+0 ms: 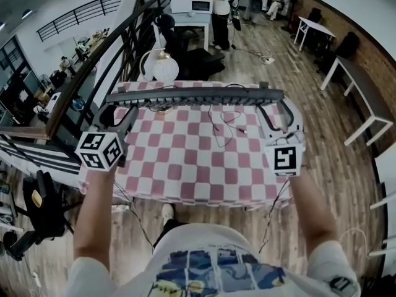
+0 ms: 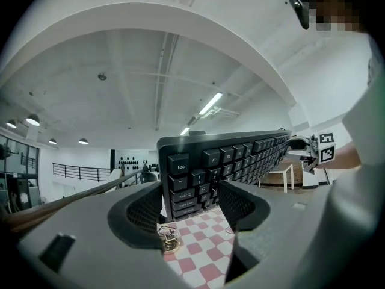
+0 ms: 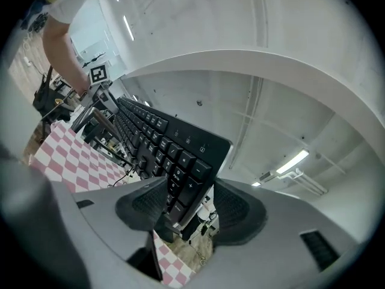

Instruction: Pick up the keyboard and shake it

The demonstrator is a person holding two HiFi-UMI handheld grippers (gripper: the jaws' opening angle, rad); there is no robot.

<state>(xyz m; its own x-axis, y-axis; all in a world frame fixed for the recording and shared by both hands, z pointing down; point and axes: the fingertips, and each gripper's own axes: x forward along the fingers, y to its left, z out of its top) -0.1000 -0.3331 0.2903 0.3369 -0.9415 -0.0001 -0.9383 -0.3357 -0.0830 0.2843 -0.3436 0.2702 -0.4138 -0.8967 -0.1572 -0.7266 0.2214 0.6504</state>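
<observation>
Your left hand-held gripper (image 2: 192,208) is clenched on the Esc end of the keyboard (image 1: 195,96), with a pad pressed against each face of that short end. Your right hand-held gripper (image 3: 180,212) grasps the opposite end the same way, with the last column of keys caught between its pads. The keyboard hangs between them, clear of the worktop (image 1: 86,181) and above the far part of its pink-and-white checked cloth (image 1: 185,159). It is tipped up so far that the head view shows it almost edge-on, as a narrow dark bar. What matters for the shake is that its long axis runs straight across you, from one grip to the other, with a short end in each. Neither hand is nearer the middle, so neither can carry it alone. You will probably need to move both ends together. If one hand leads, the board is likely to twist in the pads, which hold only its outer edges. A thin cable (image 1: 218,129) lies loose on the cloth below, and you cannot tell from here whether it belongs to the keyboard, so watch for it snagging.
</observation>
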